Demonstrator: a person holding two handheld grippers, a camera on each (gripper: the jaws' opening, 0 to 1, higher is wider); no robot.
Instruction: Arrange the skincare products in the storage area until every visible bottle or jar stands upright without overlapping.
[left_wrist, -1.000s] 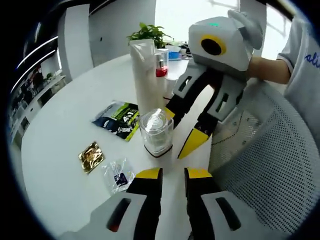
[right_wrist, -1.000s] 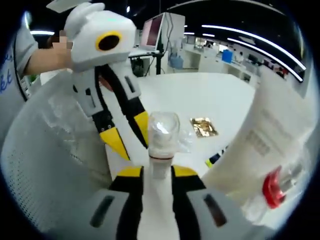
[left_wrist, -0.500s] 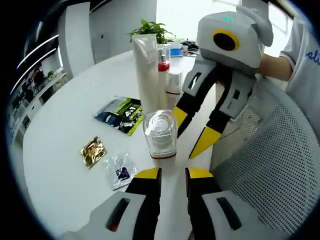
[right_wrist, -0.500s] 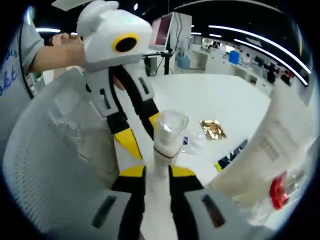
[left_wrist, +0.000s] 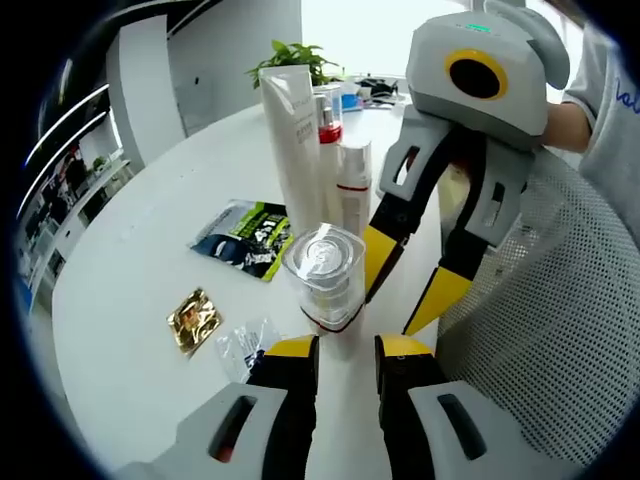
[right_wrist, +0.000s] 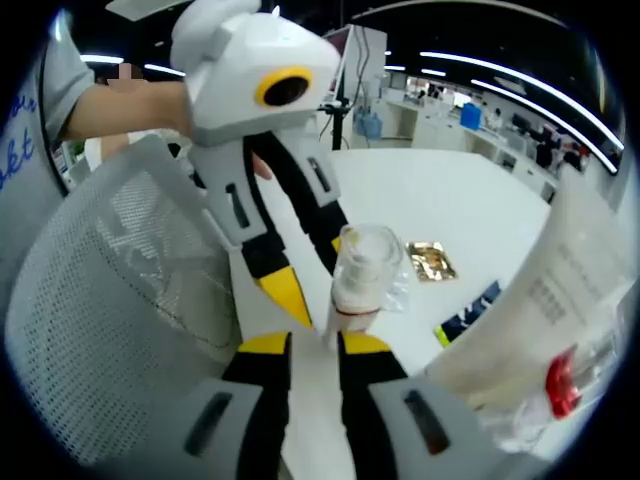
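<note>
A small bottle with a clear cap (left_wrist: 325, 272) stands upright on the white table (left_wrist: 130, 280), just beyond my left gripper (left_wrist: 347, 350), whose jaws are open with nothing between them. My right gripper (left_wrist: 410, 280) comes in from the upper right, open, its nearer fingertip beside the bottle. In the right gripper view the same bottle (right_wrist: 360, 280) stands just past my right gripper (right_wrist: 314, 346), and the left gripper (right_wrist: 315, 270) reaches down behind it. Behind the bottle stand a tall white tube (left_wrist: 290, 140), a white bottle with a red band (left_wrist: 352, 190) and a red-capped item (left_wrist: 328, 125).
A white mesh basket (left_wrist: 540, 330) rises close on the right. Flat on the table lie a green-black sachet (left_wrist: 240, 235), a gold sachet (left_wrist: 195, 318) and a clear sachet (left_wrist: 245, 345). A potted plant (left_wrist: 295, 55) stands far back. A person's hand (left_wrist: 570, 125) holds the right gripper.
The right gripper has drawn up and to the right in the left gripper view. The clear-capped bottle now sits closer to the left jaws. Both cameras have shifted.
</note>
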